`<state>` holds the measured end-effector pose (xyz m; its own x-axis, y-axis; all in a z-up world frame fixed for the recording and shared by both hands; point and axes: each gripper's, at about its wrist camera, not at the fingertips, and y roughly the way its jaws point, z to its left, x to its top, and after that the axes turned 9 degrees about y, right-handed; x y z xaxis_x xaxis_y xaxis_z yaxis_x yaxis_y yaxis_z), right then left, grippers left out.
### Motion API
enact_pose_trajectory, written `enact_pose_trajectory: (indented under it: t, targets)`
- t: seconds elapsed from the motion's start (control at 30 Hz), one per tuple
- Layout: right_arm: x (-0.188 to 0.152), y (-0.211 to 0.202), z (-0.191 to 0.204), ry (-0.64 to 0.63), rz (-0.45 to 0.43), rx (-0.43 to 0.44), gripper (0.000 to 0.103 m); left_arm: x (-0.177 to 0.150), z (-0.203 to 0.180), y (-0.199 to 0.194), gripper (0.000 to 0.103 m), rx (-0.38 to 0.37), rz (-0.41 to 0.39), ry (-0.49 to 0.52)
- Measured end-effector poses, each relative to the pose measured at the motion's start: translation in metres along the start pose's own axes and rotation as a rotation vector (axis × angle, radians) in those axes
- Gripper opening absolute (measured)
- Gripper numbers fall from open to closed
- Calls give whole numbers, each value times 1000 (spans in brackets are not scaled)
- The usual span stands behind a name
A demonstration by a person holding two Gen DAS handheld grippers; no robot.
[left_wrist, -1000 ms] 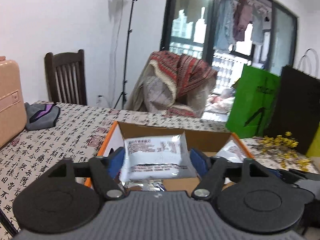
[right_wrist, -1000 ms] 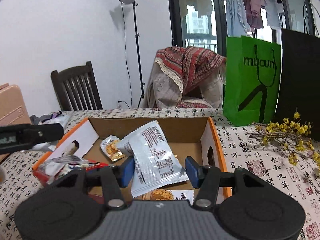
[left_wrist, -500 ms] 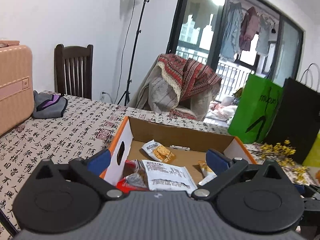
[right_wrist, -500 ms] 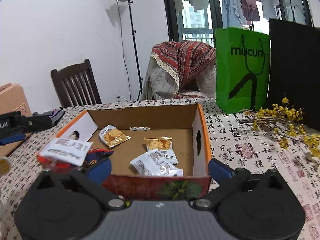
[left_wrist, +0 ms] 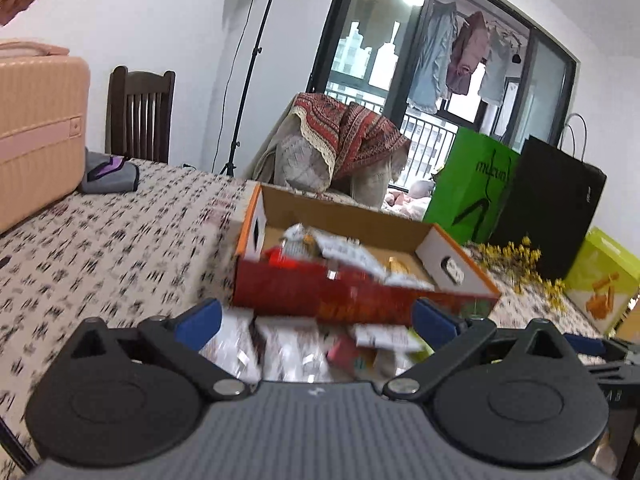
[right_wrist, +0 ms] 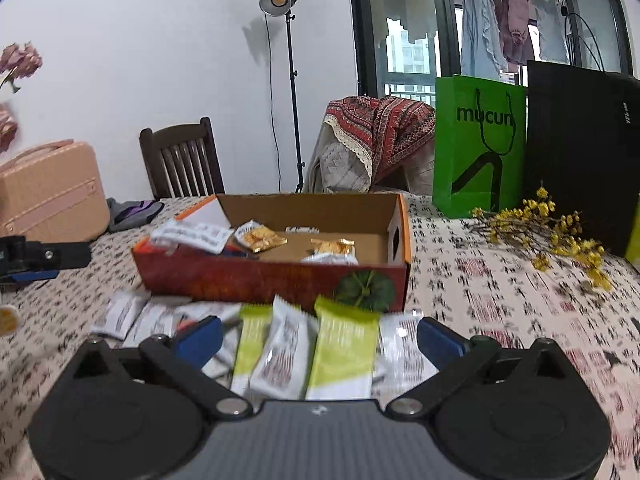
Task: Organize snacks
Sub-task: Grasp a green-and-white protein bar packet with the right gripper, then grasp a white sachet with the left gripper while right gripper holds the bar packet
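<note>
Both grippers stand with jaws spread wide and nothing between the pads. The left gripper (left_wrist: 316, 318) hovers just short of the cardboard box (left_wrist: 360, 300), and the right gripper (right_wrist: 318, 336) hangs over a loose heap of snack packets (right_wrist: 280, 344) lying on the tablecloth (right_wrist: 500, 292) just in front of the box's red front wall.

The box is open-topped, with orange-trimmed rims and a cut-out hand hole in each end wall; a green pumpkin picture sits at the right end of its front face. Inside lie several packets — a white one (right_wrist: 192, 236) propped over the left end, two golden ones (right_wrist: 260, 236) on the floor, with bare cardboard around them toward the right end.

Around the box the cloth is open on the left, running out to a pink suitcase (right_wrist: 52, 196) and a grey pouch (right_wrist: 132, 212). On the right the room is narrower: a spray of yellow flowers (right_wrist: 548, 232) lies near the box's right end, and behind it stand a green paper bag (right_wrist: 480, 152) and a black bag (right_wrist: 580, 152).

The green bag reads "mucun" in dark letters. The cloth carries printed black calligraphy with red seal marks. Print on the packets is too blurred to read, as is the small lettering on the black bag
</note>
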<state>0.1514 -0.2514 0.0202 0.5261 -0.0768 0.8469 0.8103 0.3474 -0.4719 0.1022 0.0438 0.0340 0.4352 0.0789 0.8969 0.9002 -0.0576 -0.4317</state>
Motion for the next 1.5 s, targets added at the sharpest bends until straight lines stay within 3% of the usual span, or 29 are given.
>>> enact_pose_trajectory:
  t: [0.27, 0.6, 0.73, 0.83, 0.93, 1.07, 1.13, 1.2, 1.3, 1.5]
  targets:
    - [-25, -1, -11, 54, 52, -8, 103, -42, 15, -27, 103, 22, 3, -2]
    - [-23, 14, -16, 62, 72, -33, 103, -62, 25, -10, 103, 57, 45, -3]
    - [-21, 27, -22, 76, 96, -55, 84, -65, 27, -9, 103, 42, 43, -6]
    - [-24, 36, -26, 93, 110, -40, 82, -66, 29, -7, 103, 39, 52, -17]
    - [-28, 42, -28, 111, 119, -1, 70, -67, 29, -6, 103, 34, 55, -18]
    - [-31, 45, -31, 127, 132, 27, 60, -67, 28, -5, 103, 36, 62, -21]
    - [-31, 46, -32, 137, 142, 40, 53, -67, 28, -5, 103, 36, 62, -26]
    - [-32, 45, -31, 135, 143, 48, 38, -67, 29, -6, 103, 38, 62, -31]
    - [-32, 42, -30, 126, 120, 39, 37, -67, 29, -6, 103, 39, 64, -37]
    - [-29, 24, -32, 135, -7, 38, 36, -65, 28, -6, 103, 59, 65, -37]
